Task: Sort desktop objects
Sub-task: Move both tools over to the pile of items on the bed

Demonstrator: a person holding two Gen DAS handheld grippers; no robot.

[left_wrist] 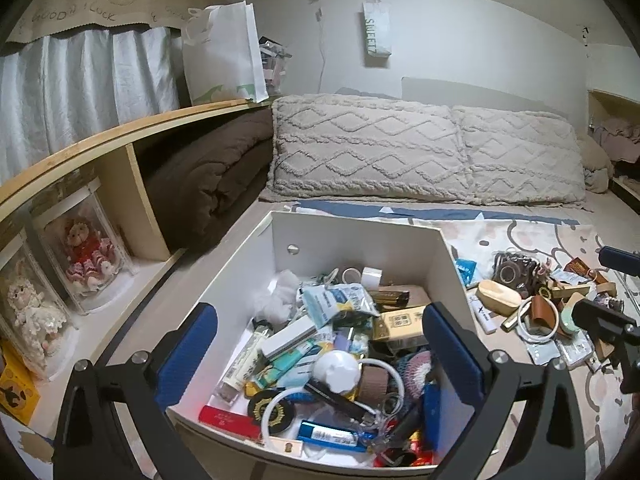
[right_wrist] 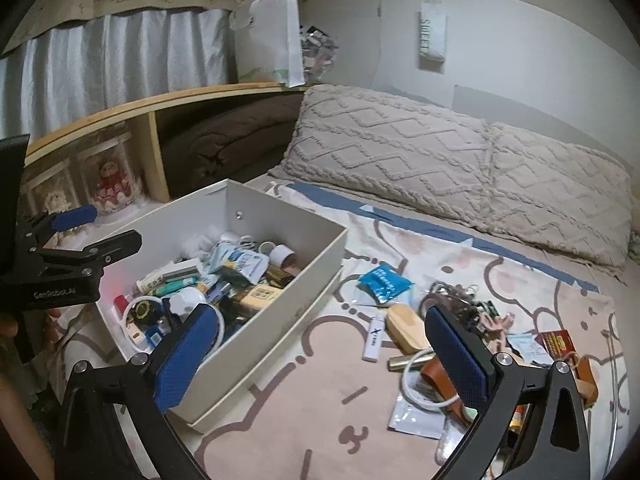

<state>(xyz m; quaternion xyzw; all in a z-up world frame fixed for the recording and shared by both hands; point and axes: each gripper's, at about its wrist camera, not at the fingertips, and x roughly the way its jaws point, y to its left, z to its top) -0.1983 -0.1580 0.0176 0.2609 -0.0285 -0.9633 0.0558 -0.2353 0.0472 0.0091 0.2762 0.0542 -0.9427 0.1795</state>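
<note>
On the bed, I had both grippers hovering with nothing between their pads. My left gripper (left_wrist: 320, 354) hung over the white box (left_wrist: 360, 236), jaws spread wide, its blue pads (left_wrist: 188, 356) framing the clutter inside. That box sat on the patterned sheet (right_wrist: 320, 420) at the left side of the bed, close beside the wooden shelf (left_wrist: 120, 128). It was packed: a white round cap (left_wrist: 335, 368), a red tube (left_wrist: 228, 420) near the front wall, a blue lighter (left_wrist: 328, 436), a black disc (left_wrist: 272, 410) ringed by a white cable (left_wrist: 280, 400), a grey block (left_wrist: 288, 336), a yellow packet (left_wrist: 402, 322), tape rolls (left_wrist: 370, 274) toward the back wall.

My right gripper (right_wrist: 320, 356) was also wide open, held above the sheet between the box and the loose pile to its right. One pad (right_wrist: 184, 364) overlapped the box's near corner in view; whether it touched, I could not tell. The pile lay well apart from the box: a blue sachet (right_wrist: 384, 282), a white stick (right_wrist: 374, 338), a wooden brush (right_wrist: 406, 328) just beside it, a gold tube (right_wrist: 410, 360), a brown leather strap (right_wrist: 438, 376), a white cord (right_wrist: 416, 398), a red packet (right_wrist: 558, 342). A dark tangle (right_wrist: 456, 300) behind them was too jumbled to name.

Two knitted pillows (right_wrist: 440, 152) lay along the wall, a folded brown blanket (left_wrist: 212, 172) in the shelf, and dolls (left_wrist: 86, 252) in clear cases below the curtain (left_wrist: 80, 88).
</note>
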